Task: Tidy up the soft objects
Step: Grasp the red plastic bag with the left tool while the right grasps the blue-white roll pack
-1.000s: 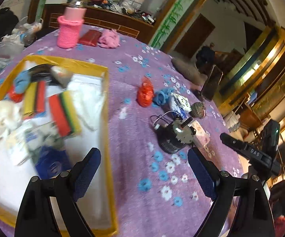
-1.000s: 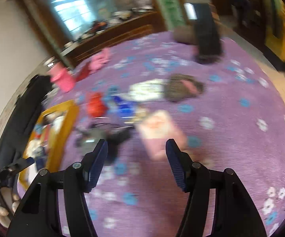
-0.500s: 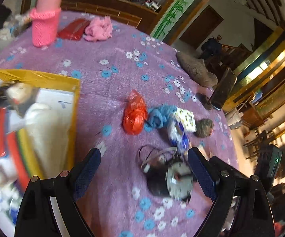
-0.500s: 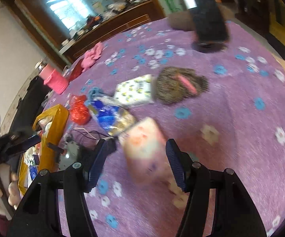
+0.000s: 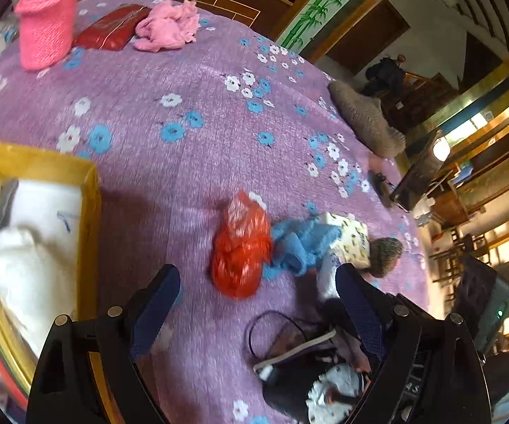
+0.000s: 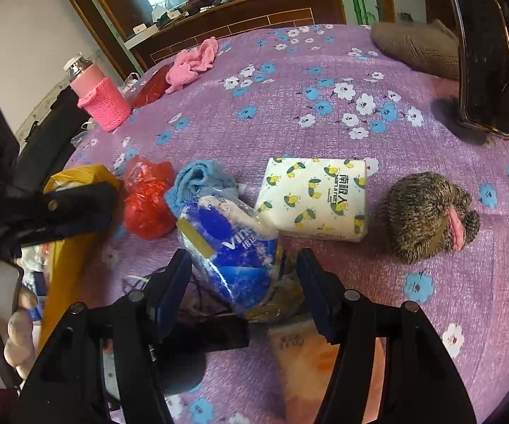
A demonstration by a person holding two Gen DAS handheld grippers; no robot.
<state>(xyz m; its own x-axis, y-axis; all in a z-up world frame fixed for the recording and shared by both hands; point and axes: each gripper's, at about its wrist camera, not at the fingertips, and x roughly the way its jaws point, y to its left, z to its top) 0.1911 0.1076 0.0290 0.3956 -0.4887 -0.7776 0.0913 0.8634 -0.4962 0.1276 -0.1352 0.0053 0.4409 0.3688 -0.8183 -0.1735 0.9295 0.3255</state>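
two claws over the purple flowered cloth (image 6: 289, 113). right gripper (image 6: 243, 286) stands half wide, pads either side of the blue tissue pack (image 6: 229, 247), not seen pressing it; nothing held. left gripper (image 5: 258, 304) wide, empty, red plastic bag (image 5: 240, 247) just ahead between its fingers. judged step: take the blue pack. best to lower further, centre it, close gently on the soft wrap, clear of the black cable (image 6: 197, 293) underneath. yellow-rimmed tray (image 5: 92, 190) lies toward the cloth's left edge. white patterned tissue pack (image 6: 314, 198) and blue cloth (image 6: 197, 180) sit just beyond.

Right hand-held gripper (image 6: 243, 279) nearer blue tissue pack (image 6: 233, 247)
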